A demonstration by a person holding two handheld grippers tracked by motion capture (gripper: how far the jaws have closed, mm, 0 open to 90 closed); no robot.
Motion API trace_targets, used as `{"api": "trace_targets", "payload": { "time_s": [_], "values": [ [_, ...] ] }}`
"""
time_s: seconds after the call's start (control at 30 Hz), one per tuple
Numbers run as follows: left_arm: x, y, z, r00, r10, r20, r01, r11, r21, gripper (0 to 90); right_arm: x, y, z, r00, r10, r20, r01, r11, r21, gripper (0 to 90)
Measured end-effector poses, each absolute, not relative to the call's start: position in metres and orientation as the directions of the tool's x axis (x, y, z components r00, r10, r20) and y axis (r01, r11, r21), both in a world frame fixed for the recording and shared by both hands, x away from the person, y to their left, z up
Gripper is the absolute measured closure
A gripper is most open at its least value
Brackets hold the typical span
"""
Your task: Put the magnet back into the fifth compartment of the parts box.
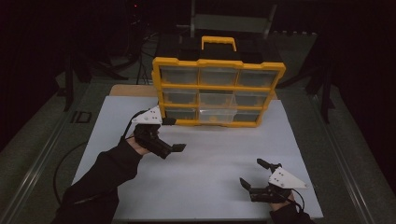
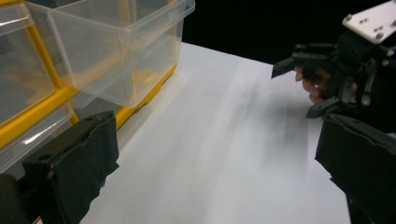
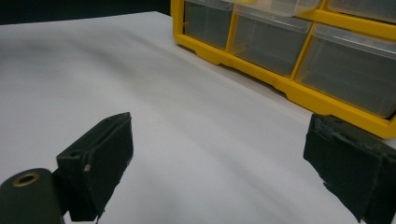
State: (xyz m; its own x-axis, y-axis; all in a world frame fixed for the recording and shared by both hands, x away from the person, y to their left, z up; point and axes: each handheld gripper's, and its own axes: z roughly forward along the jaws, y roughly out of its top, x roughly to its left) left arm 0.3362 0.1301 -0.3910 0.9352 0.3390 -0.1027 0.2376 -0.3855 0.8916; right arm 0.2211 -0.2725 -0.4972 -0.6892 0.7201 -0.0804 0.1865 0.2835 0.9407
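1. A white table (image 1: 196,172) carries the scene, its surface plain and matte.
2. A yellow drawer organizer (image 1: 217,91) with clear plastic drawers stands upright on the far side, about centre.
3. One clear drawer (image 1: 217,114) in the bottom row sticks out toward the near side.

Dim overall, dark surroundings; the white table sheet (image 1: 201,158) is evenly lit, with soft blurred shadows beside the right gripper (image 2: 299,88).

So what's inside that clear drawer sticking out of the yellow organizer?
The pulled-out clear plastic drawer in the yellow drawer organizer looks empty through its walls in the left gripper view. Its rear stays hidden within the frame.
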Motion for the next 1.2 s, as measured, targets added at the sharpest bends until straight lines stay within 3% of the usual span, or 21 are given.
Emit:
{"api": "trace_targets", "payload": {
  "time_s": [0.4,1.2],
  "values": [
    [0.320,0.150,-0.408,0.931,0.348,-0.107,0.247,-0.388,0.888,0.1,0.221,-0.272,-0.497,-0.692,0.717,-0.086,0.182,0.288,0.940,8.4],
    [0.292,0.198,-0.448,0.885,0.456,-0.100,0.301,-0.394,0.868,0.1,0.221,-0.271,-0.498,-0.693,0.716,-0.085,0.188,0.293,0.937,8.4]
  ]
}}
